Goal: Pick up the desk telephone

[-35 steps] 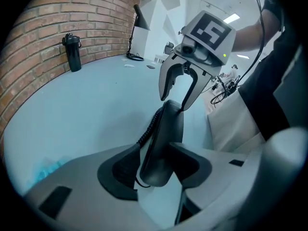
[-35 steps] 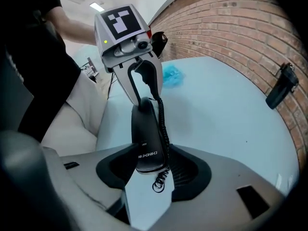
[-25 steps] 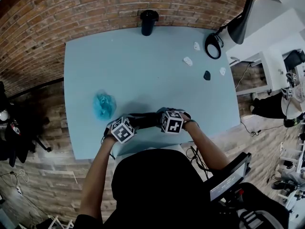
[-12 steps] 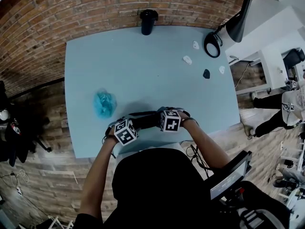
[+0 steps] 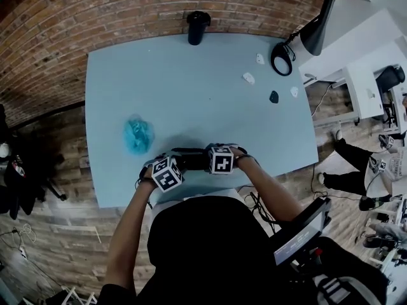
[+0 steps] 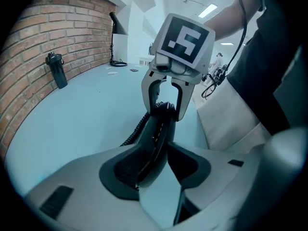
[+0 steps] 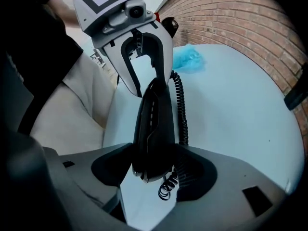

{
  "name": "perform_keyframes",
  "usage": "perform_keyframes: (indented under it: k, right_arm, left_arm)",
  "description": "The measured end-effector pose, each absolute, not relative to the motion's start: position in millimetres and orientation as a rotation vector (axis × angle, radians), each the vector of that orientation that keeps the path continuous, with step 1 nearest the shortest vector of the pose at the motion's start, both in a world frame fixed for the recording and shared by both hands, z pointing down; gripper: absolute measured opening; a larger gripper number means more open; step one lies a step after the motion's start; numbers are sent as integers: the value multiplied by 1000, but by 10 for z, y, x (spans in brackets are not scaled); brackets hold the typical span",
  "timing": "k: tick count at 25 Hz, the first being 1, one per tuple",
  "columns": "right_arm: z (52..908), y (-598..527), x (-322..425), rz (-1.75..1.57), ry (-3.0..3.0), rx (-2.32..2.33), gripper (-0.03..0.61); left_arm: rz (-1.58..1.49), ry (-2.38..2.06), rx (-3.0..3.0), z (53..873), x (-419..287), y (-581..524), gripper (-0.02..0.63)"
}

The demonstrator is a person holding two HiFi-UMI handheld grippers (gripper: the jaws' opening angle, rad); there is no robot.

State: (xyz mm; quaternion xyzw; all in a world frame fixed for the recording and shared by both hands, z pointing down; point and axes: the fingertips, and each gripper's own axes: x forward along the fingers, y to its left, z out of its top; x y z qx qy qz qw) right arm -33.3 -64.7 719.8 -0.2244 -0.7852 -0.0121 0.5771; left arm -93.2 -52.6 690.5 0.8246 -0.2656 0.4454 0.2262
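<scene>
The black telephone handset (image 5: 191, 159) lies crosswise over the near edge of the blue table (image 5: 191, 88), held between both grippers. My left gripper (image 6: 156, 174) is shut on one end of the handset (image 6: 159, 134), whose body runs away between the pads. My right gripper (image 7: 154, 170) straddles the other end of the handset (image 7: 154, 124). Its jaws are opening, with the handset still between them and a slight gap at the pads. The coiled cord (image 7: 180, 109) hangs along the handset's right side. No telephone base is in view.
A crumpled blue thing (image 5: 138, 134) lies left of the grippers. A black bottle (image 5: 198, 28) stands at the far edge by the brick wall. A black lamp (image 5: 283, 58) and small white (image 5: 248, 78) and black (image 5: 274, 97) bits sit far right.
In the head view my right gripper has shifted slightly left, closer to the left gripper. The handset stays between them, and the left gripper has hardly moved.
</scene>
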Motion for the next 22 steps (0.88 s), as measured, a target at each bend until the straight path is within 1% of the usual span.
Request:
perform_keyframes:
  k: [3,6,10,15,22]
  right_arm:
    - [7199,-662,-324,-27,-1841,-513,272]
    - [7204,-646,-381,-30,-1838,-524,272]
    - [7189,-664,-338,-31,-1825,-525,272]
    - [7181,-659,-355,-8,-1832,-510,272]
    - [7202,-670,-364,-1,-1832,-498,273]
  left_arm:
    - [1301,-710,2288,6905,-990,-504,197]
    - [1462,-666,2284,6971,-1227,-435,202]
    - [1493,-603,2270,6948,-1317,-449,270]
    - [1447,-499,2289,6983,-1213,-499,272]
    - [1557,-328,2240,7300,-1215,-437,279]
